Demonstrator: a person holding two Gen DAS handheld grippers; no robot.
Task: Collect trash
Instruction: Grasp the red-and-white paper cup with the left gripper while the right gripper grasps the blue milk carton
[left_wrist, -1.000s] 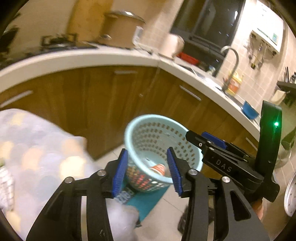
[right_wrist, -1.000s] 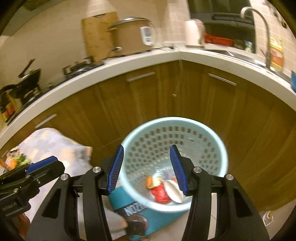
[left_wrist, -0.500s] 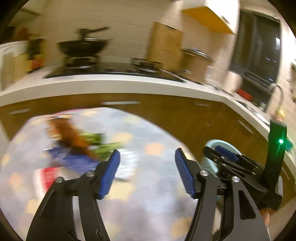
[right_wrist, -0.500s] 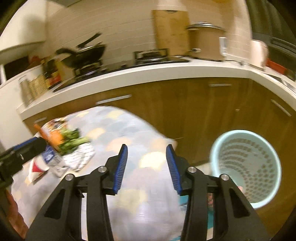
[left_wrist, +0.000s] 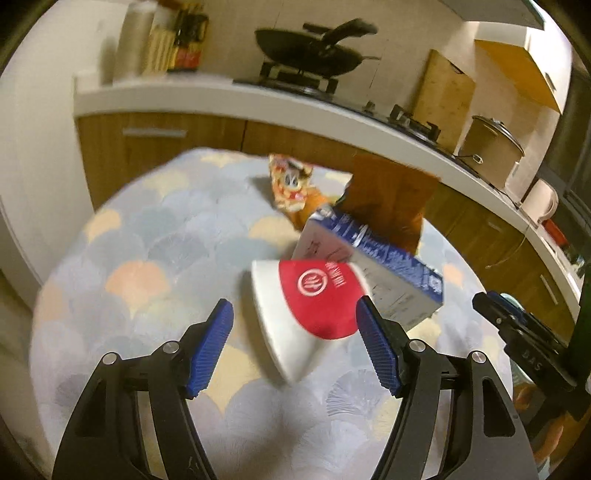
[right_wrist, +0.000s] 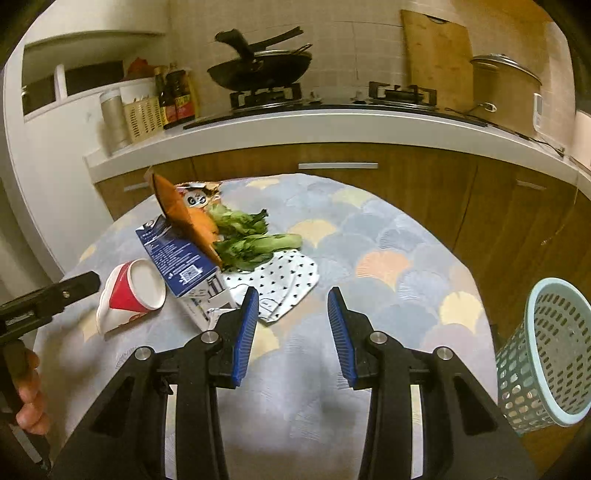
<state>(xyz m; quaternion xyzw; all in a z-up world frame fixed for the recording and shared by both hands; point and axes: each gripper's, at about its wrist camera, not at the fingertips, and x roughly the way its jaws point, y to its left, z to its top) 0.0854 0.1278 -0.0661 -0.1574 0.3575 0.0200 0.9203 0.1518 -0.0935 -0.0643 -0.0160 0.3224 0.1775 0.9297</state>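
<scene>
Left wrist view: looks forward and down over the left gripper (left_wrist: 295, 343), close to the paper cup (left_wrist: 306, 306) on the scale-patterned cloth (left_wrist: 147, 258), facing the stove counter (left_wrist: 258, 99). Right wrist view: set higher and further back over the right gripper (right_wrist: 291, 332), facing the same counter (right_wrist: 332, 125). Shared: cup (right_wrist: 129, 295), blue carton (right_wrist: 177, 254), cloth (right_wrist: 388, 258), wok (right_wrist: 258, 70)
</scene>
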